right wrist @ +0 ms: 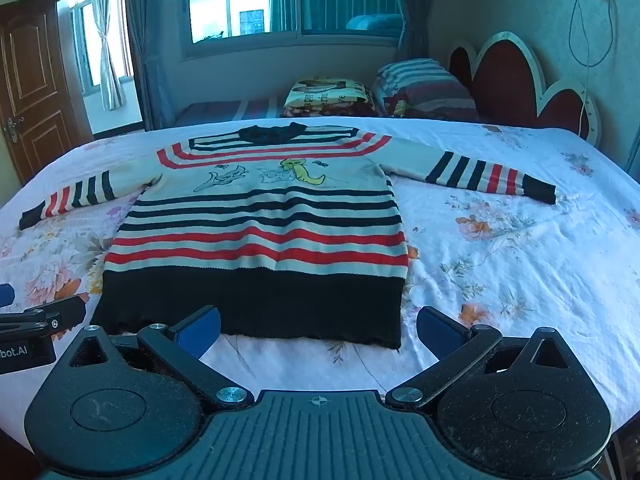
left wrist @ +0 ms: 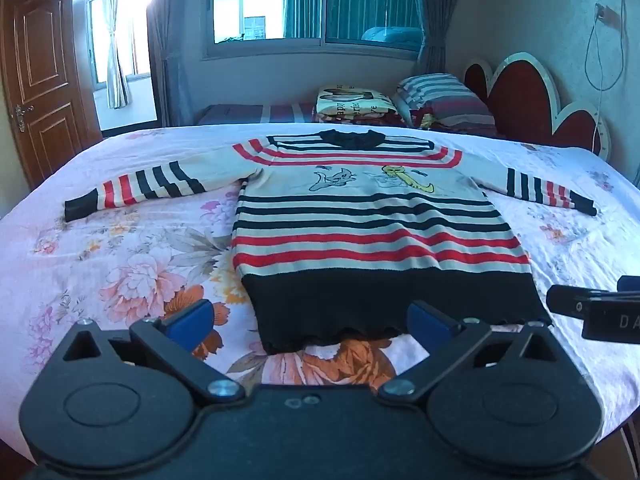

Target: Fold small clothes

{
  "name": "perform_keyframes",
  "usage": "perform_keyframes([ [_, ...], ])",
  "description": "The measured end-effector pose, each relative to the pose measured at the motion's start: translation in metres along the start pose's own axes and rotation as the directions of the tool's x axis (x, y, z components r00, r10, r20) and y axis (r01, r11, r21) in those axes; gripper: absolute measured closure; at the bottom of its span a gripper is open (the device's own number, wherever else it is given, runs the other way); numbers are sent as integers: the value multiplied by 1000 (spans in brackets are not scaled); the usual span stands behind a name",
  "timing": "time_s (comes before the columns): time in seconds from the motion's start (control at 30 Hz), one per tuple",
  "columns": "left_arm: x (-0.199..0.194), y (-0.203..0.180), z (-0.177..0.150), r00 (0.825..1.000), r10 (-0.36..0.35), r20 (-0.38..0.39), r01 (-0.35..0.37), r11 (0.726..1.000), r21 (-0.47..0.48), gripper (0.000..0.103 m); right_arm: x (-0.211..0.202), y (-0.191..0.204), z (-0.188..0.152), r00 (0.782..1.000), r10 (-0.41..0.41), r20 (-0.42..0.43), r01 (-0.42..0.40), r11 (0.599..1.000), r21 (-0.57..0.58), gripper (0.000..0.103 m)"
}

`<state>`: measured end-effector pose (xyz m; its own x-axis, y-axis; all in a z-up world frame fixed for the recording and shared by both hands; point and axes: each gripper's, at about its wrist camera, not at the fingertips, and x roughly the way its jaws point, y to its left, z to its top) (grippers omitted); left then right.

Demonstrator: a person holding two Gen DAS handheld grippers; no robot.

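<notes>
A small striped sweater (left wrist: 372,220) (right wrist: 260,220) lies flat, face up, on the floral bedsheet (left wrist: 132,248) (right wrist: 500,248), both sleeves spread sideways and its black hem nearest me. Cartoon figures mark its chest. My left gripper (left wrist: 310,322) hovers open just short of the hem's left half, blue pads wide apart and nothing between them. My right gripper (right wrist: 318,328) hangs open before the hem's right half, also holding nothing. Each gripper shows at the edge of the other's view: the right gripper (left wrist: 600,308) and the left gripper (right wrist: 36,320).
Behind the sweater lie a striped pillow (left wrist: 444,100) and a folded printed blanket (left wrist: 352,100) against a red headboard (left wrist: 528,100). A wooden door (left wrist: 40,80) stands at the left, a window (left wrist: 312,0) at the back. The bed's edges curve away on both sides.
</notes>
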<state>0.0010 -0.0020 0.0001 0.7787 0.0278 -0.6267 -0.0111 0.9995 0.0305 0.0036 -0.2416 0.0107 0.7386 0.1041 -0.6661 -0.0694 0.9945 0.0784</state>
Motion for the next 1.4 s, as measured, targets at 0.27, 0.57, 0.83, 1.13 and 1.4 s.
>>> perform_keyframes([
  [0.27,2,2,-2,1000,-16,-13,15,1000,-20,0,1,-2,2,1000,9,5,-9,1000,4,0],
  [0.57,0,-5,2,1000,-10,-18,10,1000,-18,0,0,-7,4,1000,3,9,-3,1000,0,0],
  [0.83,0,-7,2,1000,-8,-20,7,1000,-18,0,-2,-12,3,1000,5,12,-5,1000,5,0],
  [1.13,1,-8,1,1000,-7,-22,7,1000,-18,0,-2,-15,2,1000,3,10,-3,1000,8,0],
  [1.4,1,-9,1,1000,-5,-20,5,1000,-16,0,-2,-16,1,1000,2,11,-3,1000,8,0],
])
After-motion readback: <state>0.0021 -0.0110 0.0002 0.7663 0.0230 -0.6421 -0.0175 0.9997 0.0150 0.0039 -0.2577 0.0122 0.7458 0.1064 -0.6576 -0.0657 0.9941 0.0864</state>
